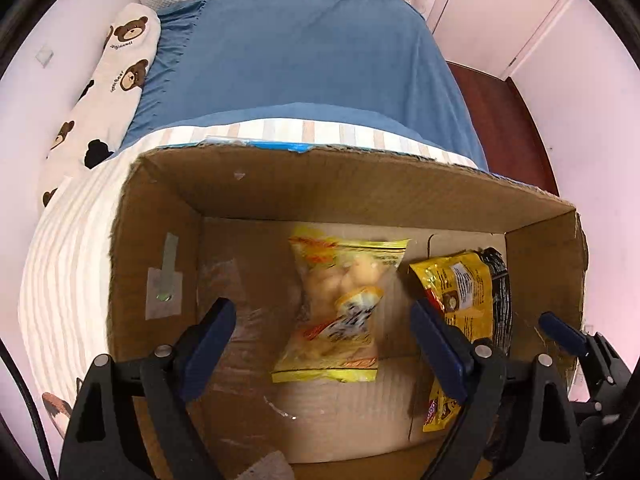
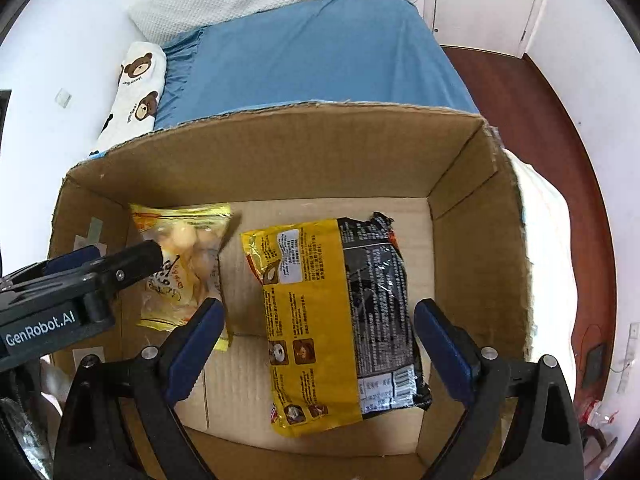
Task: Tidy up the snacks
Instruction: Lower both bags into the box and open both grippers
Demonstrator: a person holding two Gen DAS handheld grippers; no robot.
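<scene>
An open cardboard box [image 1: 352, 184] [image 2: 280, 148] stands on a bed. On its floor lie a clear-and-yellow snack bag [image 1: 340, 304] [image 2: 184, 268] at the left and a yellow-and-black noodle packet [image 1: 468, 292] [image 2: 340, 316] at the right. My left gripper [image 1: 324, 344] is open and empty above the snack bag; it also shows in the right wrist view [image 2: 92, 268]. My right gripper [image 2: 320, 344] is open and empty above the noodle packet; one of its fingers [image 1: 560, 330] shows in the left wrist view.
The bed has a blue sheet [image 1: 300, 60] [image 2: 312, 52], a striped cover [image 1: 68, 248] and a bear-print pillow [image 1: 108, 80] [image 2: 136, 88] at the left. White walls surround it. Dark wooden floor [image 2: 540, 128] and a door [image 1: 496, 8] lie at the right.
</scene>
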